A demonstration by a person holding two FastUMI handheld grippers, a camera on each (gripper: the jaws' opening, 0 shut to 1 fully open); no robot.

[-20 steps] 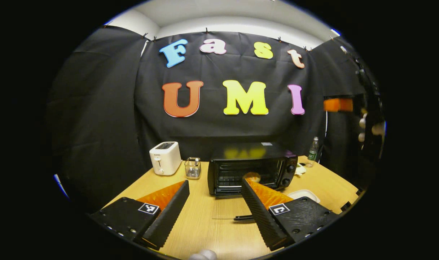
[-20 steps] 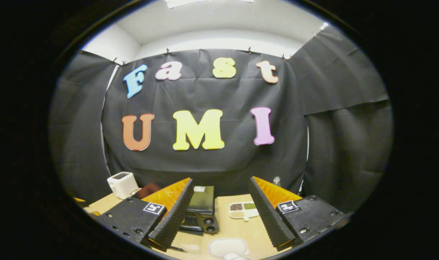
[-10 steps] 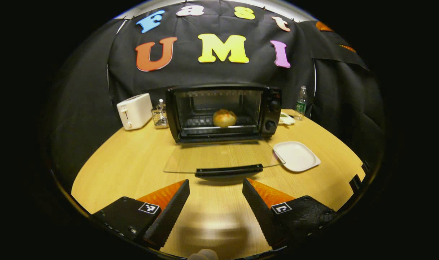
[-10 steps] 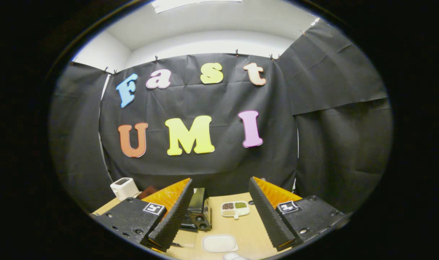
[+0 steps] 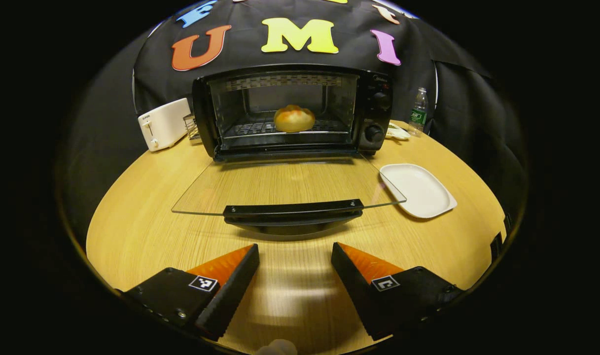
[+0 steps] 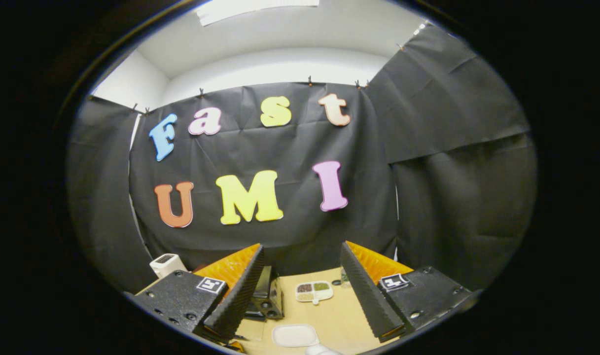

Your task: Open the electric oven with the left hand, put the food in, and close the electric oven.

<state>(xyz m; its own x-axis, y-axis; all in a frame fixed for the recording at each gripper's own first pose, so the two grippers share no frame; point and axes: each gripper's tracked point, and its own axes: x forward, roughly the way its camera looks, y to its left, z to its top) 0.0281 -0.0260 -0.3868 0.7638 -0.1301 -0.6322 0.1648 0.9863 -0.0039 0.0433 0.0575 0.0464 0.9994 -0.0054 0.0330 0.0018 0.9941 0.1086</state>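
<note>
The black electric oven [image 5: 290,111] stands at the back of the wooden table [image 5: 142,197], its glass door [image 5: 290,185] folded down flat toward me. A golden bread roll [image 5: 294,119] rests on the rack inside. The door's black handle [image 5: 293,213] lies just beyond my left gripper [image 5: 295,254], which is open, low over the table and holds nothing. My right gripper [image 6: 302,256] is open and empty, raised high; between its fingers I see the oven [image 6: 267,298] from above.
A white empty plate [image 5: 418,190] lies right of the door, also seen as a white plate [image 6: 295,335] below the right gripper. A white toaster [image 5: 164,123] and wire holder stand left of the oven, a water bottle [image 5: 418,112] at right. A divided dish [image 6: 313,291] sits behind.
My left gripper has dropped low and moved closer to the open door's handle, tilting down. The right gripper has tilted a little further upward. Both stayed open.
</note>
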